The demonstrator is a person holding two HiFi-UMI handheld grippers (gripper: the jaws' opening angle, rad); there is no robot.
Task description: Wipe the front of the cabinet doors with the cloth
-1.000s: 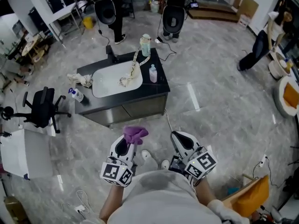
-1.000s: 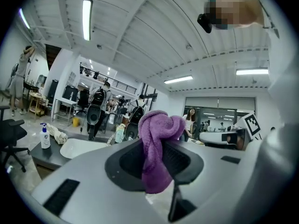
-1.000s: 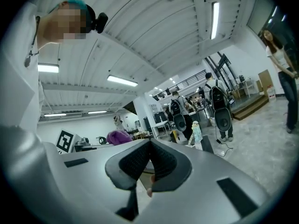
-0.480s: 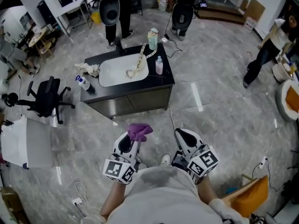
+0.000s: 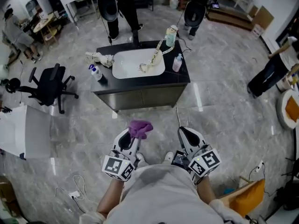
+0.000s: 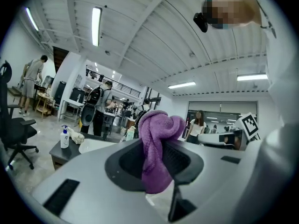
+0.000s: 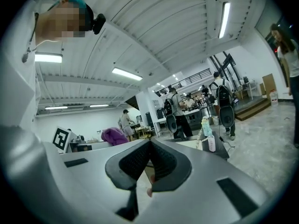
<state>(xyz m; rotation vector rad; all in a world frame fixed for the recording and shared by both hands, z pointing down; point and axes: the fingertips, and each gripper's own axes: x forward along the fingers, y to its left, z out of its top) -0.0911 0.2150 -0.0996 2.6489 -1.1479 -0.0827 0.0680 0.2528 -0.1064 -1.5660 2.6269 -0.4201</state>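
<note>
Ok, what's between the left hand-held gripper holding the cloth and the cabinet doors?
Only bare grey floor, in the head view, between the purple cloth in the left hand-held gripper and the cabinet doors.

Bright even light from ceiling strip lamps, glossy floor reflections, strong fisheye warp, dark vignetted corners

A lab-like open hall: a freestanding sink counter (image 5: pixel 140 97) stands mid-room on a grey marbled floor (image 5: pixel 224 106), with an office chair (image 5: pixel 46 85) nearby and strip lights (image 6: pixel 96 24) overhead.
</note>
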